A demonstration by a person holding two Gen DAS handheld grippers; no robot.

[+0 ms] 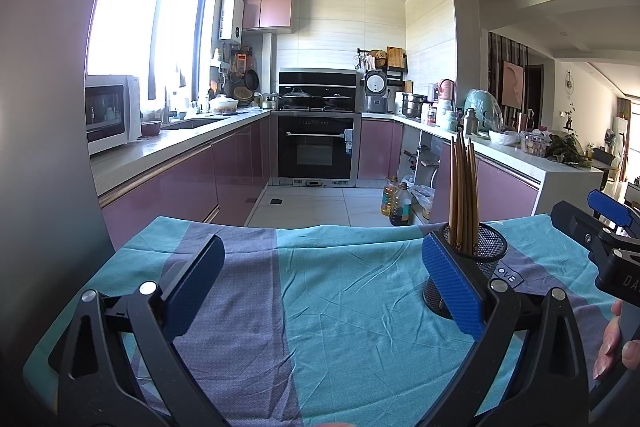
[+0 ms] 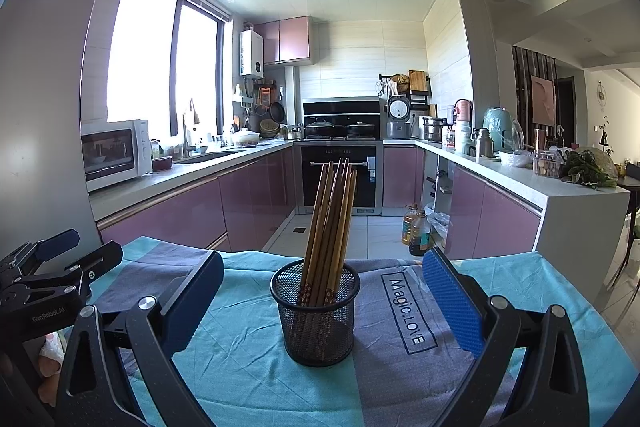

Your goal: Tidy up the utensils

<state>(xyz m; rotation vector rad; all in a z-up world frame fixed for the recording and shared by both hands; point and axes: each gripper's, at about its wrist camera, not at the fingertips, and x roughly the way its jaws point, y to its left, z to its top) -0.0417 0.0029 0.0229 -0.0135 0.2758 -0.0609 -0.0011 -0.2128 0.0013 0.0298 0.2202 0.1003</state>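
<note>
Chopsticks (image 2: 329,223) upright in mesh holder (image 2: 316,319); both jaws spread, empty.

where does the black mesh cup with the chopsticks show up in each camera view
Left wrist view: the mesh cup sits right of centre, partly hidden behind the left gripper's right finger.
Right wrist view: the mesh cup stands at centre, in full view between the open right gripper's fingers.
Shared landmark: the black oven at the kitchen's far end.

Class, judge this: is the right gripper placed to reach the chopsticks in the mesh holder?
Probably yes: the right gripper is open, the chopsticks stand straight ahead in the mesh holder, and only bare cloth lies between.
</note>
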